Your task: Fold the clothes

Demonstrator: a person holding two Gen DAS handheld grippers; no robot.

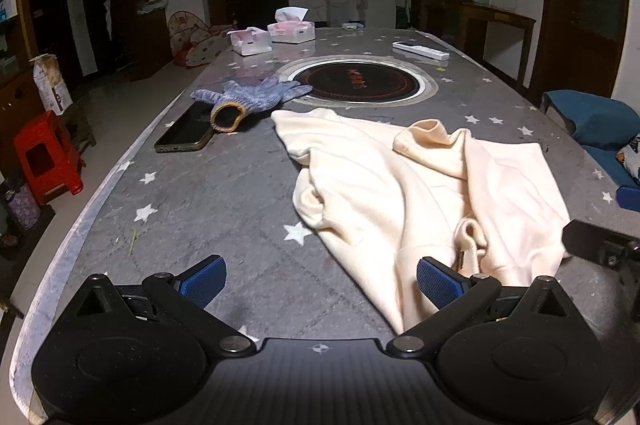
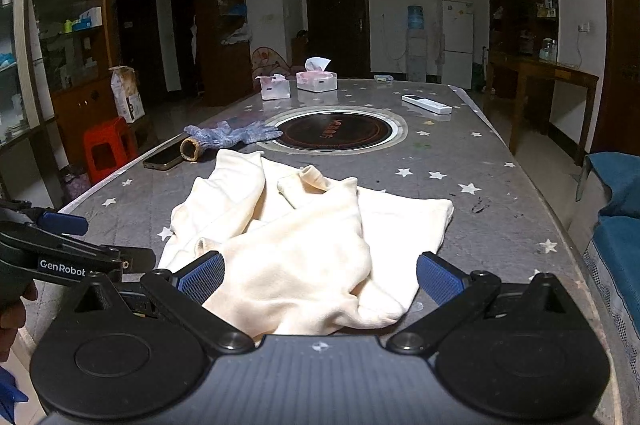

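Note:
A cream-coloured garment [image 1: 420,193] lies crumpled on the grey star-patterned table [image 1: 224,193]; it also shows in the right wrist view [image 2: 304,237]. My left gripper [image 1: 320,283] is open and empty, low over the table at the garment's near left edge, its right pad [image 1: 438,283] against the cloth. My right gripper [image 2: 320,279] is open wide, its jaws on either side of the garment's near bunched edge, holding nothing. The left gripper [image 2: 64,225] shows at the left edge of the right wrist view.
A blue knit glove [image 1: 252,97] and a phone [image 1: 186,133] lie on the table's left. A round inset hob [image 1: 354,83], two tissue boxes [image 1: 292,31] and a white remote [image 1: 420,51] sit farther back. A red stool [image 1: 46,157] stands left; blue seats [image 2: 616,225] stand right.

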